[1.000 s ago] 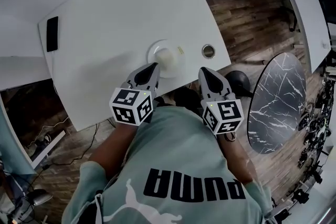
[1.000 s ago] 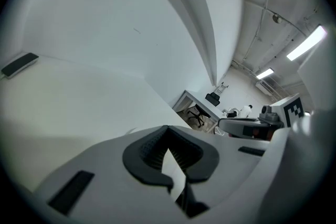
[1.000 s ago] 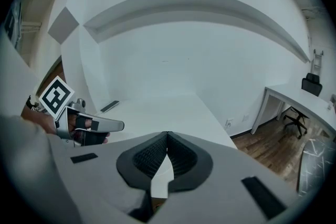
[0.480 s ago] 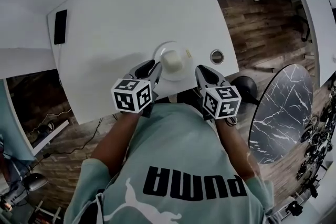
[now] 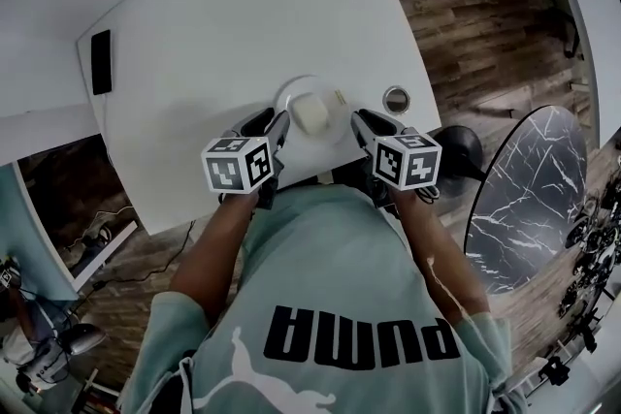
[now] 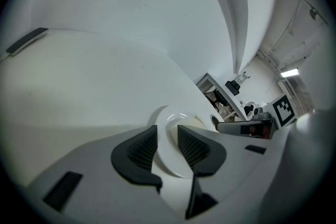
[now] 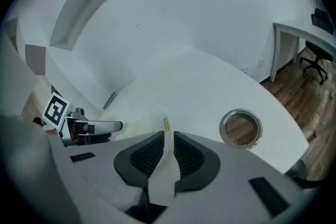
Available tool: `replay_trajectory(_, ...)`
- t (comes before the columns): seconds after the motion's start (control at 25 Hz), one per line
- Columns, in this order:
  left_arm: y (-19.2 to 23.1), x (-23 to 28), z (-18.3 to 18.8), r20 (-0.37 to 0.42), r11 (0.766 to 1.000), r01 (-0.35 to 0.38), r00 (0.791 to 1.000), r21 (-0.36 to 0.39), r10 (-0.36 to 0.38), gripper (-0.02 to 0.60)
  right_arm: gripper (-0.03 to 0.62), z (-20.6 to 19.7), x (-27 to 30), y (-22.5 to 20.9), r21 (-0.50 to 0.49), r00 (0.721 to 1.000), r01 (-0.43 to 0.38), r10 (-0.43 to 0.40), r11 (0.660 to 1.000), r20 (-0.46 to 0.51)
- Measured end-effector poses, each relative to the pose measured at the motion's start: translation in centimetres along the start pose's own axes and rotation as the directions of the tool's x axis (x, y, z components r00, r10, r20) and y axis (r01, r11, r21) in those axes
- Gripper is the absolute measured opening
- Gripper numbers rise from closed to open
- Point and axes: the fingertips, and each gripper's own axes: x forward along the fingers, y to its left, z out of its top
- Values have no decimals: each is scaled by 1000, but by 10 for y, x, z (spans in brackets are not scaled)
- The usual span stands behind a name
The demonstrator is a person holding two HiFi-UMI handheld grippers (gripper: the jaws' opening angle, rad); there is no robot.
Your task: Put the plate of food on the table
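Plate [image 5: 309, 84] with pale food [image 5: 312, 111] sits on the table [image 5: 243, 15] between both grippers, left gripper [image 5: 275, 121] jaws opening around its rim, right gripper [image 5: 361, 118] clamping the opposite rim; probably stiff, slick and fragile, so grip the rim.

A flat black device [image 5: 100, 61] lies far left, well apart from a metal-rimmed grommet hole [image 5: 395, 98]. A round marble-topped table [image 5: 529, 199] stands on the wood floor [image 5: 466, 24].

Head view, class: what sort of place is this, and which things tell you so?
Probably an office or workroom: a large white desk with a round cable hole in its top, an office chair and a wood floor.
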Motion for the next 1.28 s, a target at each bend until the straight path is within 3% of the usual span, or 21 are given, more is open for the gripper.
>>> replay_trajectory(0.28,4,7,-9,-38,1000,-5,999,-29,4,123,51,-15,9,-2,64,997,-38,43,997,-70)
replay_trajectory(0.6,13,12,-15,-77,999,-24,997,-29,21,123,52,-19,17,-1,72,992,-49,56,996,-109)
replay_trajectory(0.8,13,16,-13,-83,1000,-19,996,-14,18,121,51,-22,22,1,128,989,-70,86,989,-124)
replay_trajectory(1.0,13,19,-14,-94,999,-27,995,-17,25,72,51,-24,26,3,204,984,-97,124,974,-126)
replay_trajectory(1.28,15,16,-16,-86,995,-31,996,-97,23,63,50,-20,25,2,213,989,-77,101,974,-105)
